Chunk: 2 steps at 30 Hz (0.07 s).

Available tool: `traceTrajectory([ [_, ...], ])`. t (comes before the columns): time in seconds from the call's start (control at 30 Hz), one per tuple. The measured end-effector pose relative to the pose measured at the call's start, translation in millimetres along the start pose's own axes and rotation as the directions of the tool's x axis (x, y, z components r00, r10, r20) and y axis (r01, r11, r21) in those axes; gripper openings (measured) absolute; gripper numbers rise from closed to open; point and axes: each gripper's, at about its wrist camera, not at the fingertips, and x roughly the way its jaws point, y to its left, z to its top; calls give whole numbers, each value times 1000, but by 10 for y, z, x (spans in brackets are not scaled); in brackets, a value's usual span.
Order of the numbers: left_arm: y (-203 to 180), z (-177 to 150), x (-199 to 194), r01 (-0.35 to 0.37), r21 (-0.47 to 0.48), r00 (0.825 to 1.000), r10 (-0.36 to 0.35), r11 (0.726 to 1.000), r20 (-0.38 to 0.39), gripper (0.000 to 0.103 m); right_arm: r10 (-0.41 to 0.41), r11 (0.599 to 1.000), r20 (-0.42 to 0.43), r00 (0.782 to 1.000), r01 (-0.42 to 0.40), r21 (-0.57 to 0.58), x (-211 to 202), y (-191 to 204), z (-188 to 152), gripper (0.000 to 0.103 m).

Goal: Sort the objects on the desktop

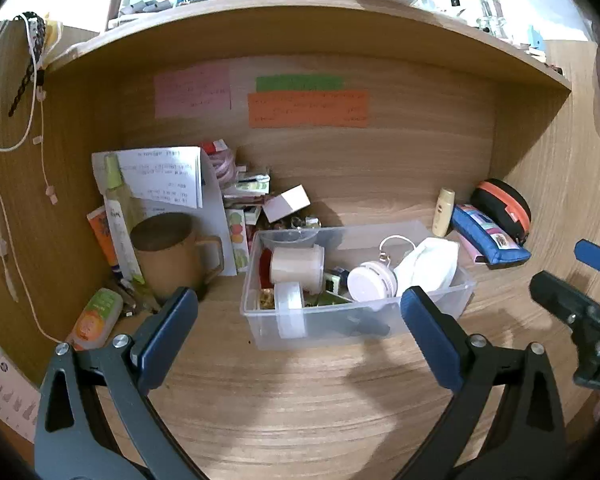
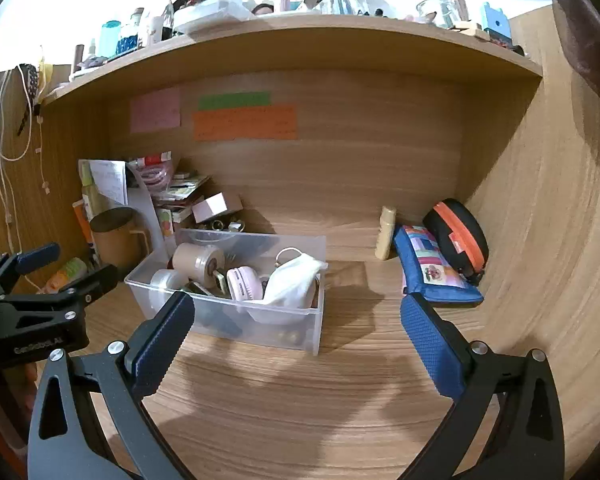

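Left gripper (image 1: 300, 312) before clear bin (image 1: 356, 328)

On the back wall hang a pink note (image 1: 192, 91), a green note (image 1: 299, 82) and an orange note (image 1: 308, 109). White cables (image 1: 4, 136) hang at left.

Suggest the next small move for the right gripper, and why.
Probably ease the right gripper forward and right toward the blue pouch: its jaws are open and empty, and the pouch lies loose on the desk outside the clear bin.

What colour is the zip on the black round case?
Orange zip, clearest in the right wrist view.
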Motion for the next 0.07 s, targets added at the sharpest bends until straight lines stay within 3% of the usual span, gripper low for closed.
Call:
traceTrajectory([
  [0.07, -6, 14, 1, 7, 7, 1000, -7, 1000, 1, 103, 4, 1000, -7, 1000, -4, 0, 44, 1, -4, 103],
])
